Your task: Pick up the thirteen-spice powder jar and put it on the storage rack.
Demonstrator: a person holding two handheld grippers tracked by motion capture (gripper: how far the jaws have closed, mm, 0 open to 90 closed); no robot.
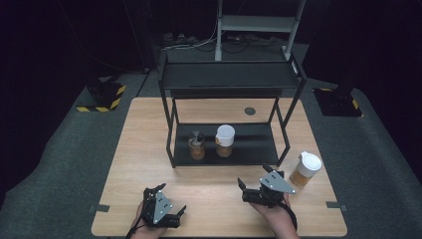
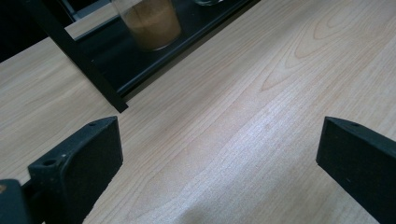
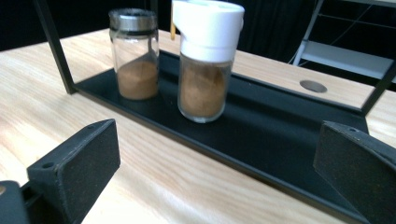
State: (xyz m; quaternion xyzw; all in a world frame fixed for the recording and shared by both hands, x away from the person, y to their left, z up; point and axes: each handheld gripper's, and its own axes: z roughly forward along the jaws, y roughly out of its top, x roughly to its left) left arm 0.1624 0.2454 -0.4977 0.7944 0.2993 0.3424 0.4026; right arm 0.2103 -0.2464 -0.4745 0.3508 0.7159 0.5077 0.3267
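Both claws spread, empty: left claw (image 1: 160, 208) low over bare worktop (image 1: 149, 149), right claw (image 1: 263, 189) facing the rack (image 1: 224, 79). Nearest on right: white-capped jar (image 1: 305, 169) standing on worktop beside rack. Probably light, rigid, slippery glass; best pinched around the body, below the cap.

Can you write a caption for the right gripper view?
Open right gripper faces two spice jars on a black shelf.

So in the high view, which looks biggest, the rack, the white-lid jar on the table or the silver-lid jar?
1. Rack, by far.
2. White-lid jar on the table.
3. Silver-lid jar on the rack's bottom shelf, a bit smaller, though it sits farther from the camera, so that's unsure.
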